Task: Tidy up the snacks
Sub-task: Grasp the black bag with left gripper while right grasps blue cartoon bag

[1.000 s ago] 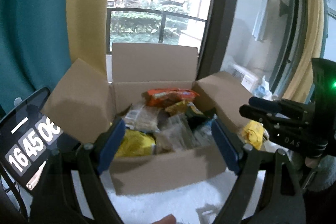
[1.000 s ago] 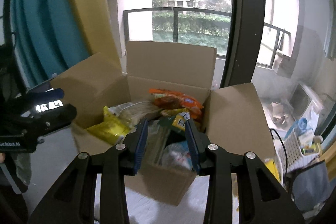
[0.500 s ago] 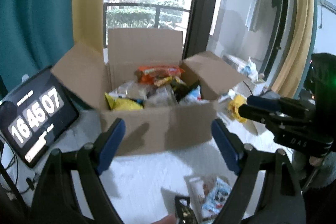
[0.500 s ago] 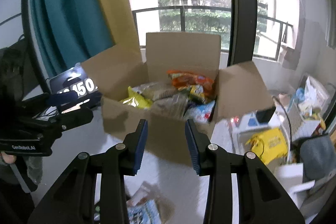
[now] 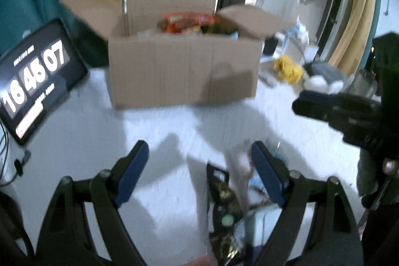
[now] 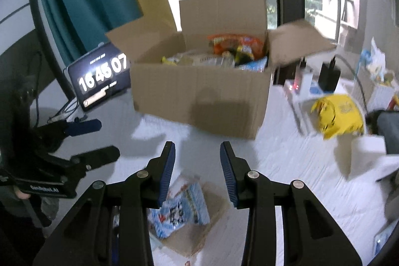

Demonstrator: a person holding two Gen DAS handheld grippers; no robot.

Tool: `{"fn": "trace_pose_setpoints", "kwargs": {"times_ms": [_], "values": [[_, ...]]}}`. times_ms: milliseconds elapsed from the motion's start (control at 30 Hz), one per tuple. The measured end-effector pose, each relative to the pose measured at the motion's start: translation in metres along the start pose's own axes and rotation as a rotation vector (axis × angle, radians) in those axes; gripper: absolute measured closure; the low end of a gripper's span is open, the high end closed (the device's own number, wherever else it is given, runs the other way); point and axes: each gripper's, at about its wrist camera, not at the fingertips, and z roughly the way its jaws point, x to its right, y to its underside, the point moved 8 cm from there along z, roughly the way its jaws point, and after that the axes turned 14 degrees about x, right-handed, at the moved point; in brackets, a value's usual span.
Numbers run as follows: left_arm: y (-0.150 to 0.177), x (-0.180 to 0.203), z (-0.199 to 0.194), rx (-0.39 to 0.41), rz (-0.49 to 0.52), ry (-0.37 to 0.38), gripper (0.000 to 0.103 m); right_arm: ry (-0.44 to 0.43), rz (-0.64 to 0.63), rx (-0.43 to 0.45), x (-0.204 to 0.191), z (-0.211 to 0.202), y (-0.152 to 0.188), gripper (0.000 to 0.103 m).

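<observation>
An open cardboard box (image 5: 182, 71) (image 6: 199, 96) full of snack packets stands at the back of the white table, an orange packet (image 5: 187, 20) (image 6: 234, 41) on top. My left gripper (image 5: 199, 168) is open and empty above a dark snack packet (image 5: 223, 193) near the front edge. My right gripper (image 6: 197, 161) is open and empty above a light blue snack packet (image 6: 184, 206) lying on a flat cardboard piece (image 6: 212, 223). The left gripper also shows in the right wrist view (image 6: 94, 138), and the right gripper body in the left wrist view (image 5: 336, 111).
A tablet showing a clock (image 5: 32, 74) (image 6: 99, 79) leans left of the box. A yellow bag (image 5: 286, 67) (image 6: 336, 114), chargers and clutter lie to the right. A teal curtain and window stand behind.
Both grippers have pulled back from the box and tilted down toward the table's front. Loose packets near the front edge have come into view.
</observation>
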Motion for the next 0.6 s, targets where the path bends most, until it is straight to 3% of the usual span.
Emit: {"fn": "trace_pose_setpoints", "kwargs": {"times_ms": [67, 167, 400, 600], "values": [[0.015, 0.002, 0.002, -0.029, 0.003, 0.009, 0.018, -0.012, 0.012, -0.020, -0.001, 0.002, 0.012, 0.062], [0.035, 0.005, 0.006, -0.075, 0.023, 0.005, 0.018, -0.033, 0.026, -0.050, -0.004, 0.004, 0.027, 0.047], [0.066, 0.007, 0.015, -0.165, 0.050, -0.003, 0.018, -0.060, 0.035, -0.107, -0.012, 0.012, 0.053, 0.047], [0.072, 0.011, 0.019, -0.182, 0.062, 0.008, 0.018, -0.077, 0.040, -0.145, -0.018, 0.017, 0.072, 0.047]]}}
